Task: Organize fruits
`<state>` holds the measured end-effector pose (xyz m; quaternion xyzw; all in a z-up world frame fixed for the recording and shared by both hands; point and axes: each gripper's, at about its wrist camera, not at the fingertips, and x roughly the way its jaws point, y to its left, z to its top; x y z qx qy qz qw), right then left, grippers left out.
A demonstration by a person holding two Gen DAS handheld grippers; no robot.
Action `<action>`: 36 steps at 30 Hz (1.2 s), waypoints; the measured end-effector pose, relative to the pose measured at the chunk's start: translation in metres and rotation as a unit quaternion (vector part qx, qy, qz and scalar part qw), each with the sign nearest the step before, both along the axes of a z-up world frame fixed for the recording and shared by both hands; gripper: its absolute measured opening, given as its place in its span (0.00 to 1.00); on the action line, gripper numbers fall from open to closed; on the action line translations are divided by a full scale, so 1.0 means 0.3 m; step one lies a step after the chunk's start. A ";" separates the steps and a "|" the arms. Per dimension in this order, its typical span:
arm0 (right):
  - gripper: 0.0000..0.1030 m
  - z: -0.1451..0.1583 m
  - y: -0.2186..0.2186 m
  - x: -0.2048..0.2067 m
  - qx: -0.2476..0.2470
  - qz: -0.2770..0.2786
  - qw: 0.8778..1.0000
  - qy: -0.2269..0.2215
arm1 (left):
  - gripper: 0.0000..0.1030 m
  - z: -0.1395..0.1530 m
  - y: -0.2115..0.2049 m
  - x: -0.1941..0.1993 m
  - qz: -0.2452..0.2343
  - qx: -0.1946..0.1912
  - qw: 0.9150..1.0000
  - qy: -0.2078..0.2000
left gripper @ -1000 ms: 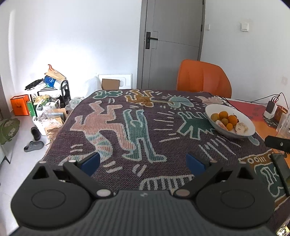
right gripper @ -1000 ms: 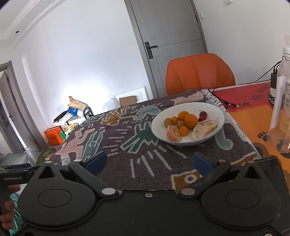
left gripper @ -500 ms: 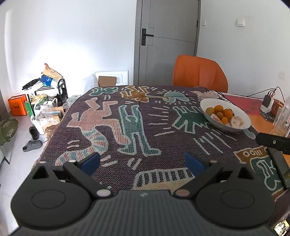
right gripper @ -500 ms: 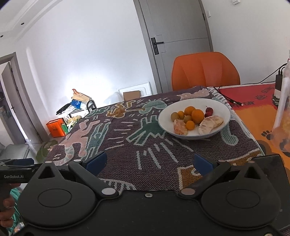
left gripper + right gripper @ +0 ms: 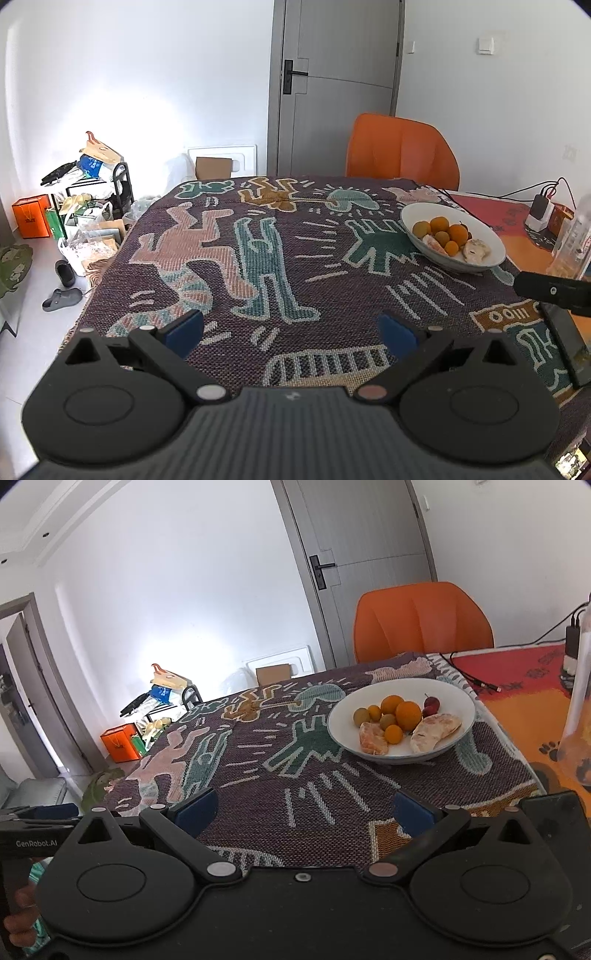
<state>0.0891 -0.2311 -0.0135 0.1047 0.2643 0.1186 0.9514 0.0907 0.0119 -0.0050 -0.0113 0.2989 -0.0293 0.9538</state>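
A white bowl [image 5: 458, 698] [image 5: 491, 242] rests on the patterned tablecloth, toward the right side of the table. It holds several oranges [image 5: 408, 714], small yellow-green fruits [image 5: 361, 716], a dark red fruit [image 5: 431, 702] and peeled citrus pieces [image 5: 373, 738]. My right gripper [image 5: 303, 812] hovers open over the cloth, a short way in front of the bowl, holding nothing. My left gripper [image 5: 291, 334] is open too, empty, above the near middle of the table, with the bowl far off to its right.
An orange chair [image 5: 400, 151] stands behind the table. A clear plastic bottle [image 5: 578, 716] and a dark phone [image 5: 554, 814] sit at the right, near a charger with cables [image 5: 541, 208]. Bags, boxes and slippers [image 5: 61, 297] litter the floor at left.
Both grippers have drawn back and risen slightly, so the bowl looks a little farther away in both views. Both stay open and empty.
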 end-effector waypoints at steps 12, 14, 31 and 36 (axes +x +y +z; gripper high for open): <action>1.00 0.000 0.007 0.003 -0.006 -0.002 1.000 0.000 | 0.97 0.004 0.007 -0.002 0.001 -0.001 1.000 0.000; 1.00 -0.001 0.008 0.002 -0.006 0.000 1.000 0.000 | 0.97 0.004 0.008 -0.003 0.000 -0.001 1.000 0.000; 1.00 0.006 0.011 0.000 -0.012 0.000 1.000 -0.003 | 0.97 -0.002 0.002 -0.001 -0.002 -0.006 1.000 0.004; 1.00 0.010 0.009 0.000 -0.010 -0.003 1.000 -0.002 | 0.97 0.003 0.000 -0.003 -0.002 -0.007 1.000 0.002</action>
